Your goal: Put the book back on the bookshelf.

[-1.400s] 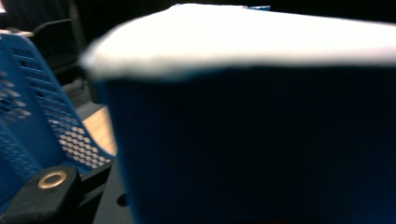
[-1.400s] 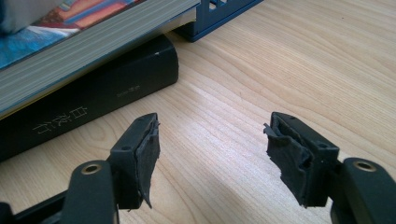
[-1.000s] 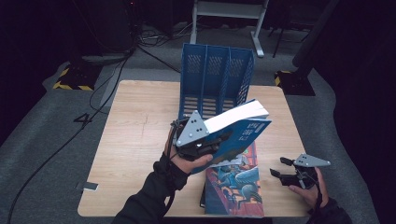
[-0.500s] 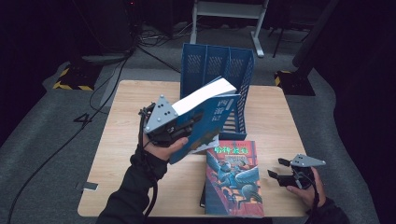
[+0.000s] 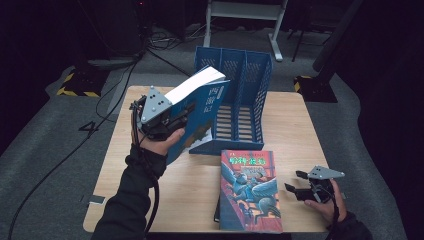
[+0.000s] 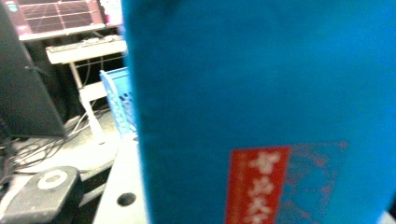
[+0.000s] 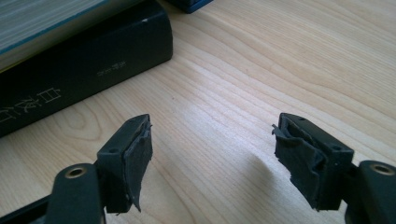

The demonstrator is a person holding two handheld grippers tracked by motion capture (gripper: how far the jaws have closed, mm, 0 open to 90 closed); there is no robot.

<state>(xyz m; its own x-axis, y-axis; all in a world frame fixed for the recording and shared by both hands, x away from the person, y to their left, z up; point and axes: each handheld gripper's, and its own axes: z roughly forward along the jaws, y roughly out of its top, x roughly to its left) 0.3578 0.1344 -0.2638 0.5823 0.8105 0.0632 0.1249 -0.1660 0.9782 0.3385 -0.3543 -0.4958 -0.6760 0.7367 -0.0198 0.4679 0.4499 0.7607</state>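
- Left gripper [image 5: 172, 122]: jaws clamped on a thick blue book [image 5: 200, 112], held off the table [image 5: 295, 125], tilted, its white page edge uppermost, just left of the blue file rack [image 5: 240, 95].
- Right gripper [image 7: 212, 161]: jaws wide apart with nothing between them, low over bare wood at the table's right front, beside the stacked books [image 5: 250, 190].
- Handling, blue book: judged stiff-covered and fairly heavy; the glossy cover, seen close in the left gripper view [image 6: 261, 93], is likely slippery against the pads.
- Grip point: a hold near the spine, across the full thickness, should keep the pages from fanning; a hold at the open edge risks sagging.
- Rack: upright slots are narrow, so the book probably must go in on edge.
- Stack: the illustrated book lies on a black one [image 7: 70, 74].
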